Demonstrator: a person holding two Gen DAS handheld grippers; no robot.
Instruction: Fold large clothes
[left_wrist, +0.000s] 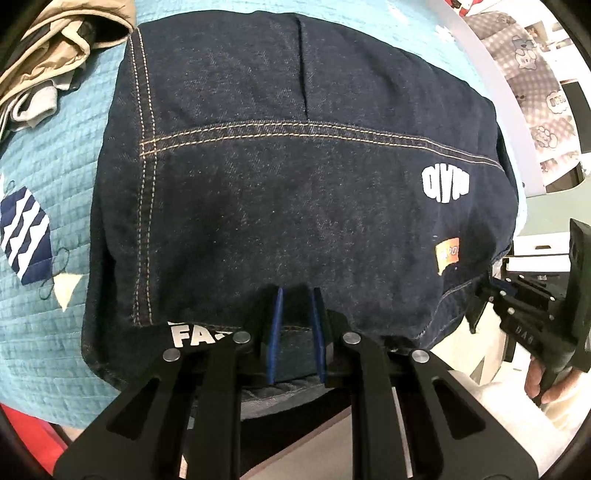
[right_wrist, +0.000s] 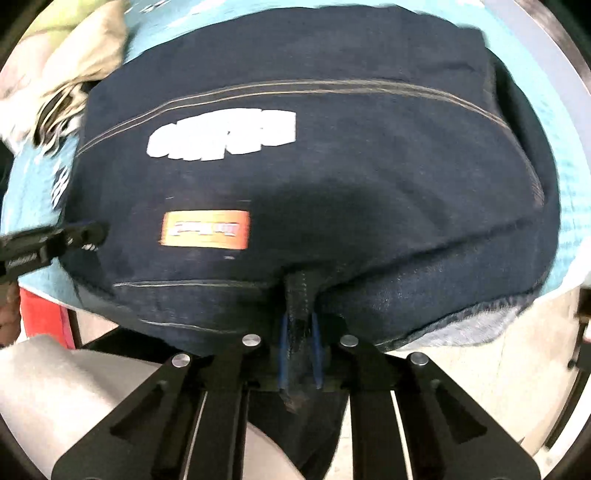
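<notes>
A dark blue denim garment (left_wrist: 295, 206) with tan stitching, a white logo and an orange label lies folded on a light blue quilt (left_wrist: 51, 206). It also fills the right wrist view (right_wrist: 332, 192). My left gripper (left_wrist: 297, 328) stands at the garment's near edge with denim between its blue pads, which stay a little apart. My right gripper (right_wrist: 300, 347) is shut on a pinched fold of the denim edge. The right gripper also shows at the far right of the left wrist view (left_wrist: 495, 291), at the garment's right corner.
A heap of beige and grey clothes (left_wrist: 55, 55) lies on the quilt at the back left. A white edge and patterned fabric (left_wrist: 532, 74) run along the right. A red object (right_wrist: 42, 317) sits below the quilt's near edge.
</notes>
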